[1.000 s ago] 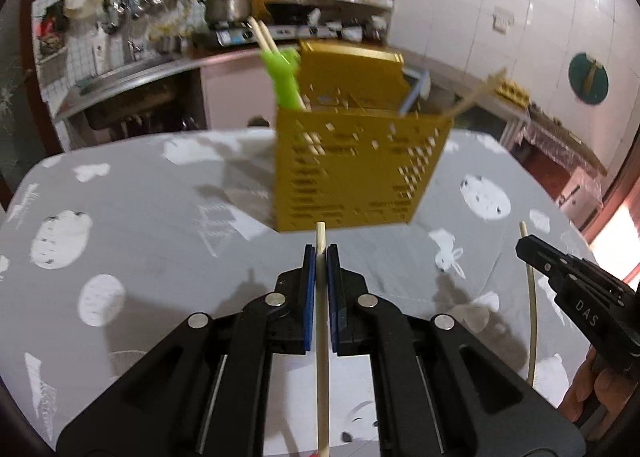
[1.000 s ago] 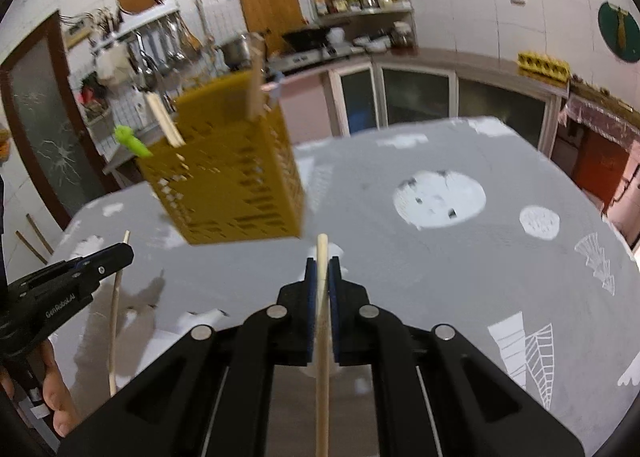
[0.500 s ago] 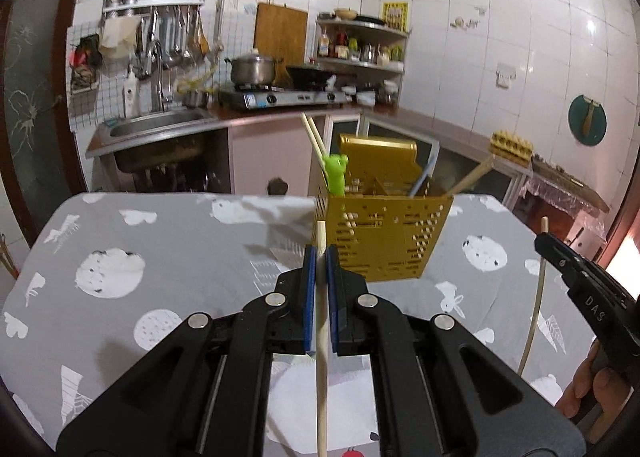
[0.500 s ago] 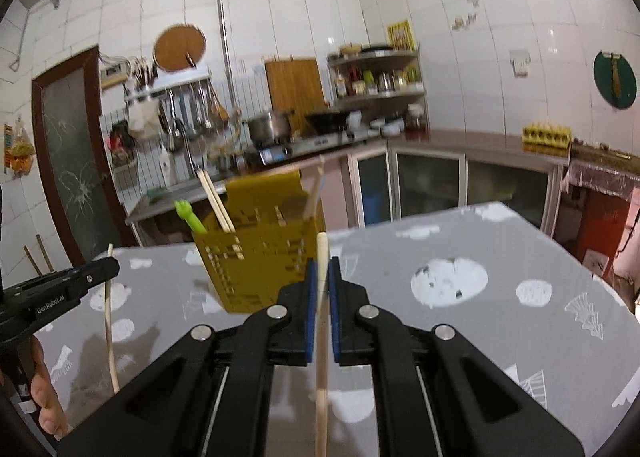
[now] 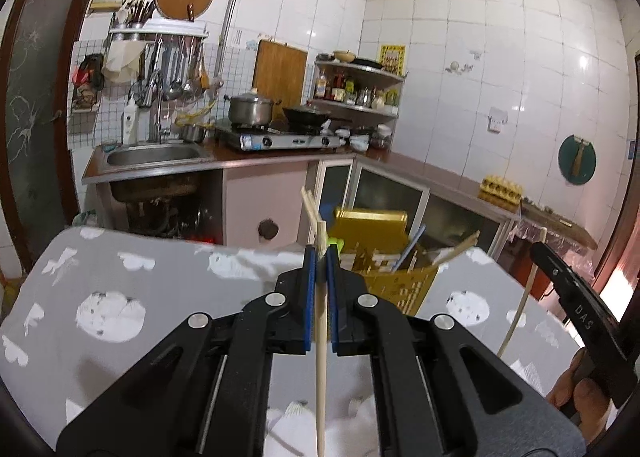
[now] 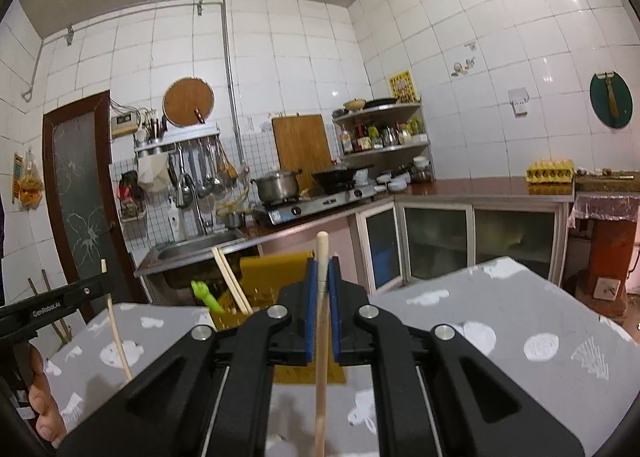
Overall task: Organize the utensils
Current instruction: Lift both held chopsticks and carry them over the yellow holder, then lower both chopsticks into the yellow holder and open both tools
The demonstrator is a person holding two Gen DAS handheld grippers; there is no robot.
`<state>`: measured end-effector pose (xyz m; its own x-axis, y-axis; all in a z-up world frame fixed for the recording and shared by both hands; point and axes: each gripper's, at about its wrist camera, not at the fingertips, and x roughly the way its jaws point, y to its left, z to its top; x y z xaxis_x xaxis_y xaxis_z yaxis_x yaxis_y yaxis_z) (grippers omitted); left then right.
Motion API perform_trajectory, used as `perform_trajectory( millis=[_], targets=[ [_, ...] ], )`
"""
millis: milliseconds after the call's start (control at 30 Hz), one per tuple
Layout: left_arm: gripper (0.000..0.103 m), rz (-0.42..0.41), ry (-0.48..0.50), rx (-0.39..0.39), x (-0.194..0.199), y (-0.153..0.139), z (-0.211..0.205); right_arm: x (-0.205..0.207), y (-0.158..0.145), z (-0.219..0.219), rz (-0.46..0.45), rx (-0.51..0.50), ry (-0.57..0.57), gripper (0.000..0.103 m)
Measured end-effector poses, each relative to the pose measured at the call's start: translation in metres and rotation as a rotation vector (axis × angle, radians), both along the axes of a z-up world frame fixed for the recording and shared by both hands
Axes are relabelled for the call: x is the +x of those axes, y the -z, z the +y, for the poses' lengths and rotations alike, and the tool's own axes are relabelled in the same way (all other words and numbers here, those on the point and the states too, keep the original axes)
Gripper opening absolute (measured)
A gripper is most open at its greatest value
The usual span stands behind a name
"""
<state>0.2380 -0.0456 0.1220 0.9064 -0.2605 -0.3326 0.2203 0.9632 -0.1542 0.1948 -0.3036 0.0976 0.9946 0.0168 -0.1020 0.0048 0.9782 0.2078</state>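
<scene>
I hold two chopsticks, one per tool. The left gripper [image 5: 320,257] is clamped on the left chopstick [image 5: 321,357]; the right gripper [image 6: 322,269] is clamped on the right chopstick [image 6: 321,357]. Each stick stands nearly upright between the blue pads, its long axis running top to bottom of its wrist view, with a short end showing above the pads and the longer part hanging below. Both are carried in the air above the grey patterned tablecloth [image 5: 120,297].

The yellow perforated utensil caddy [image 5: 400,281] stands on the table ahead, between the two tools, already holding a pair of chopsticks [image 6: 232,285] and a green-handled utensil [image 6: 206,295], all leaning.

In my judgement the step is delivery into the caddy. To do it well I would bring each lower tip over a compartment opening, keep the stick steep, lower until the tip is below the rim, then let go, one hand at a time so the sticks do not cross.
</scene>
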Motion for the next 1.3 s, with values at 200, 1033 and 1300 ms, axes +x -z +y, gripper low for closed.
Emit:
perform_trajectory(
  millis=[200, 1033, 1300],
  targets=[
    [0.005, -0.089, 0.025, -0.009, 0.012, -0.049, -0.012, 0.019, -0.039, 0.003, -0.08, 0.012, 0.001, 0.006],
    [0.004, -0.263, 0.055, 0.008, 0.128, -0.071, -0.063, 0.142, -0.08, 0.012, -0.24, 0.052, 0.081, 0.006],
    [0.004, -0.2, 0.067, 0.021, 0.139, -0.041, -0.063, 0.154, -0.052, 0.02, -0.178, 0.027, 0.025, 0.006]
  ],
)
